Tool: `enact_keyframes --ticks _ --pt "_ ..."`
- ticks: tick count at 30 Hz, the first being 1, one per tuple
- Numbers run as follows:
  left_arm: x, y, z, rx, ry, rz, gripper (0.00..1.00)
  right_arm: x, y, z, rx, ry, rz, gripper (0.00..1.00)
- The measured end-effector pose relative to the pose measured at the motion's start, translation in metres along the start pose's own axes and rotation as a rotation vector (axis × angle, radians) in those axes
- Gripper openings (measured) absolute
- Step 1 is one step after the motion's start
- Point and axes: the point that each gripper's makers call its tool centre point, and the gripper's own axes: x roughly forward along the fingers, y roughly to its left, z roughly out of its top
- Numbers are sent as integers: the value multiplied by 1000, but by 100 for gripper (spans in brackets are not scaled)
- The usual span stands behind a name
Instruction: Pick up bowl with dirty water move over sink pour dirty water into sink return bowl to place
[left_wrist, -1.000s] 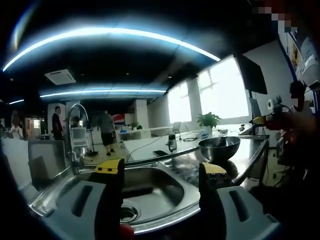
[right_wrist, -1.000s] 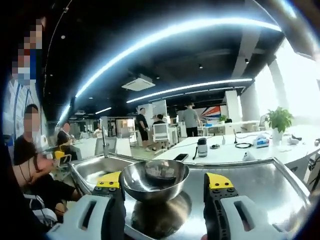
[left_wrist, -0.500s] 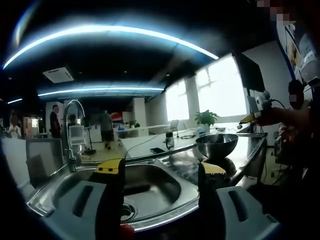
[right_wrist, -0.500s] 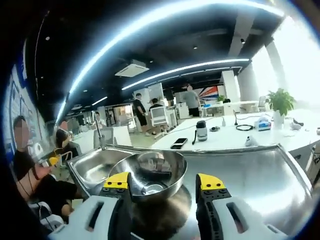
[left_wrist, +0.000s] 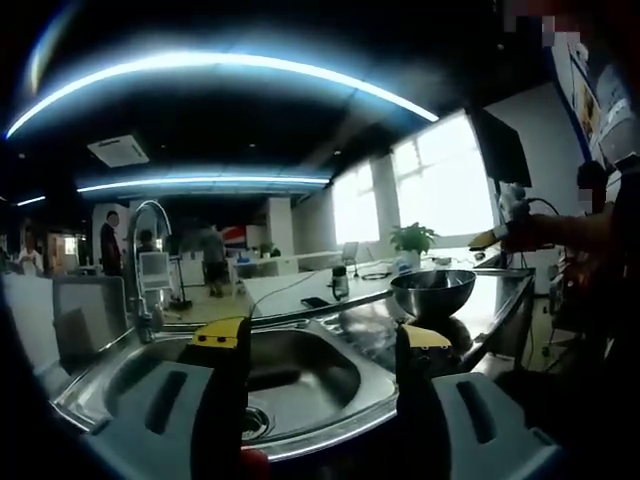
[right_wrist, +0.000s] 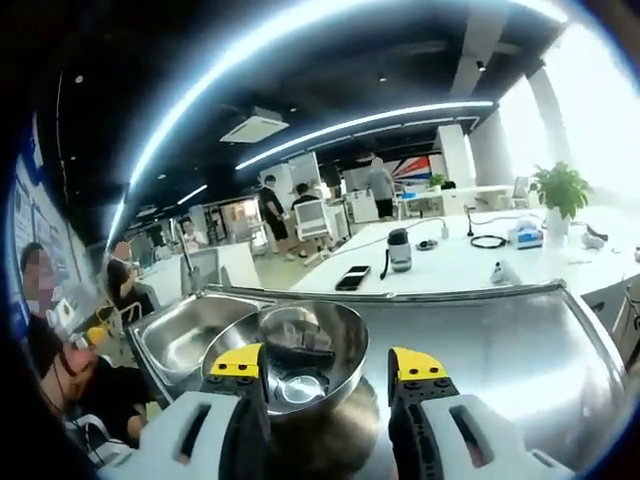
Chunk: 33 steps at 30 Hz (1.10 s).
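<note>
Closest in the right gripper view, the right gripper (right_wrist: 325, 368) has its yellow-tipped fingers (right_wrist: 237, 362) spread wide, one on each side of the steel bowl (right_wrist: 298, 352), whose near rim sits between them; whether a finger touches the rim I cannot tell. The bowl stands on the steel surface (right_wrist: 500, 340) just beside the sink (right_wrist: 185, 335), with a little liquid glinting at its bottom. In the left gripper view, the left gripper (left_wrist: 322, 342) hangs above the sink (left_wrist: 290, 375), its fingers (left_wrist: 222, 335) wide apart and holding nothing; the drain (left_wrist: 255, 425) lies below them. The faucet (left_wrist: 140, 270) rises at the sink's far side. Beyond, the bowl (left_wrist: 433, 292) sits on the surface (left_wrist: 500, 300), and further off a potted plant (left_wrist: 412, 240) stands by the bright windows.
</note>
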Motion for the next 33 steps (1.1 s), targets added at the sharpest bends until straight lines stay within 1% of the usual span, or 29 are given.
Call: enact_keyframes --ticks 8,9,10,12,14,15,18,19,20,21,22,24,25,28,30,31,33 --pt "1 -2 1 -7 -4 -11 58 8 -7 -5 -12 37 -23 39" --pt "1 -2 0 -6 -3 -12 58 8 -6 -8 -15 53 -29 39" --pt "2 -2 0 -7 -4 -12 58 10 -8 -9 -13 59 -35 39" --pt "2 -2 1 -11 -8 -13 58 13 -11 -13 20 84 -47 39" --pt "2 -1 1 -14 -8 -12 58 17 -13 -12 29 86 -47 38" --pt "3 -2 0 -13 -6 -13 58 18 -12 -15 31 101 -48 38" --pt "3 -4 -1 -10 2 -19 58 22 -9 -16 25 111 -43 37" --pt "3 -4 -1 -8 1 -18 58 23 -9 -16 10 121 -46 36" --pt "3 -4 -2 -6 2 -19 58 24 -9 -14 8 104 -45 34" --pt "3 -5 -2 -6 3 -19 58 26 -12 -12 40 97 -48 31" --pt "2 -5 -3 -8 4 -20 58 28 -13 -14 60 108 -44 29" --pt "2 -6 -6 -8 10 -23 58 33 -11 -18 72 128 -38 29" --pt "1 -6 -7 -7 12 -24 58 36 -10 -19 56 146 -36 29" --pt "0 -6 -9 -10 12 -20 58 40 -8 -19 14 163 -52 29" --pt "-2 -5 -7 -20 -5 -11 58 46 -12 -12 18 149 -51 28" --pt "-3 -4 -7 -28 -9 -9 58 47 -10 -14 16 168 -50 28" --pt "-4 -3 -9 -31 -5 -6 58 52 -10 -16 25 181 -52 28"
